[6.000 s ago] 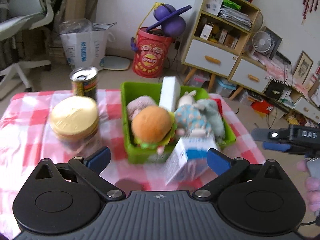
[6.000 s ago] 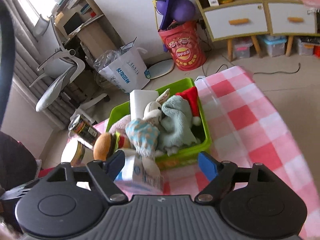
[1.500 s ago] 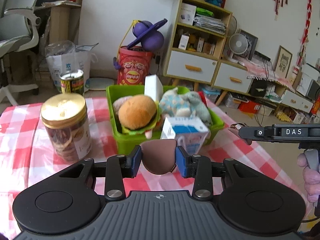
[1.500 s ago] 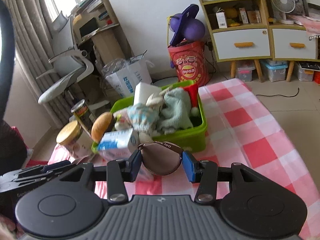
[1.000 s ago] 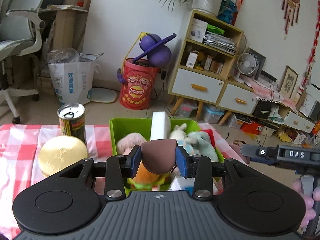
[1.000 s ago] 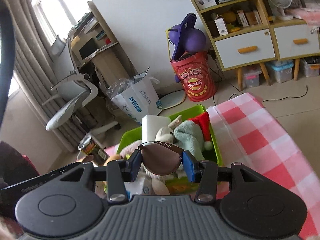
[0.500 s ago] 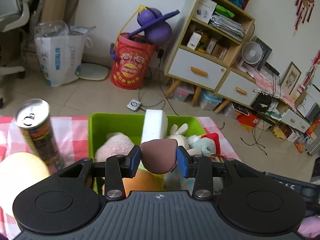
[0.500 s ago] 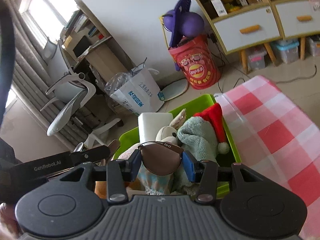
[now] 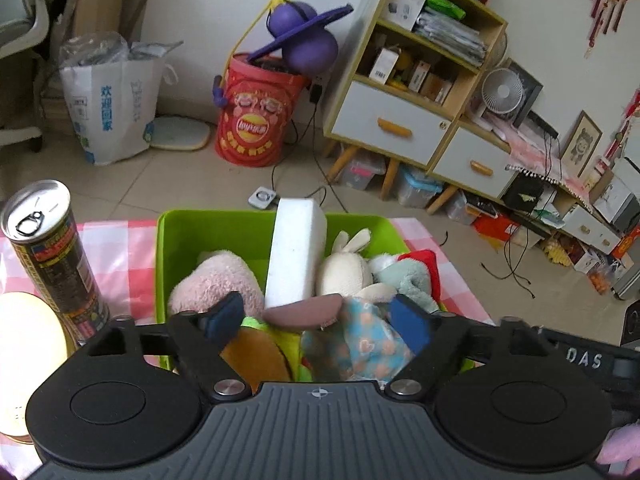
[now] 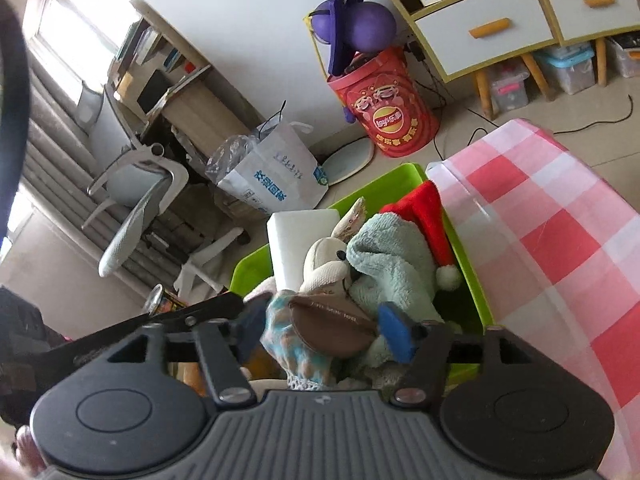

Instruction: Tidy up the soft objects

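Note:
A green bin [image 9: 224, 220] [image 10: 380, 184] on the pink checked cloth holds a pink plush [image 9: 216, 280], a white foam block [image 9: 294, 252], a rabbit plush [image 10: 324, 256], a teal plush with a red hat [image 10: 392, 260] and a burger plush [image 9: 256, 356]. My left gripper [image 9: 316, 318] hangs over the bin with its jaws opening. A brown soft disc [image 9: 304, 310] lies between them on the toys, clear of both pads. My right gripper [image 10: 324, 330] is also opening over the bin. A second brown disc [image 10: 332, 330] rests on a blue patterned plush [image 10: 288, 344], loose between the pads.
A tall drink can [image 9: 44, 248] and a yellow-lidded jar [image 9: 24, 360] stand left of the bin. The checked tablecloth [image 10: 560, 240] stretches to the right of it. Beyond the table are a red snack tub [image 9: 252, 120], a paper bag and a shelf unit on the floor.
Both grippers came forward and down over the bin. Their jaws, shut on the brown discs half a second ago, have spread apart, and each disc now lies on the toys.

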A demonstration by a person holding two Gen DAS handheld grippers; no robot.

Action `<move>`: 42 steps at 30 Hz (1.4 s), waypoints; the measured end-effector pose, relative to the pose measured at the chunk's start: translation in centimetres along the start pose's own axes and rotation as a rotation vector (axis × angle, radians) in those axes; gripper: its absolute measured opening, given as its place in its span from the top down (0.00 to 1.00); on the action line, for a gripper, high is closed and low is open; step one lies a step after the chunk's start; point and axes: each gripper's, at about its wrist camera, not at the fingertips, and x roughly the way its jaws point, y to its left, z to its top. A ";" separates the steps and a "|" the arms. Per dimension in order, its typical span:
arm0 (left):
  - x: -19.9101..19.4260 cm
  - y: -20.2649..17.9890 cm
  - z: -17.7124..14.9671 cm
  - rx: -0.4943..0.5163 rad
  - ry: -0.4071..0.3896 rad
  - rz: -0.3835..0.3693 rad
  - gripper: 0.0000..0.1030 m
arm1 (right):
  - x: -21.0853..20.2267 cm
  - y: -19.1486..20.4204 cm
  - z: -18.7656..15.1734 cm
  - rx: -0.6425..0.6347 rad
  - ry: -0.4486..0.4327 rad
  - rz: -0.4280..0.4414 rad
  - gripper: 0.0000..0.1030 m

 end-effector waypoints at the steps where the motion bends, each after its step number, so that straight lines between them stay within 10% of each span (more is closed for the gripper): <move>1: -0.2 -0.1 0.0 0.001 -0.003 -0.001 0.22 | -0.2 -0.1 0.0 0.006 -0.004 -0.002 0.49; 9: -3.8 -1.1 -0.8 0.011 -0.063 0.049 0.05 | -3.5 0.1 0.2 -0.005 -0.003 -0.061 0.42; 27: -15.5 -1.8 -10.5 -0.188 0.043 0.305 0.05 | -17.1 4.8 -6.2 -0.143 -0.037 -0.243 0.17; 42: -19.5 -5.8 -14.4 -0.153 0.076 0.455 0.05 | -18.7 8.2 -11.3 -0.295 0.064 -0.318 0.17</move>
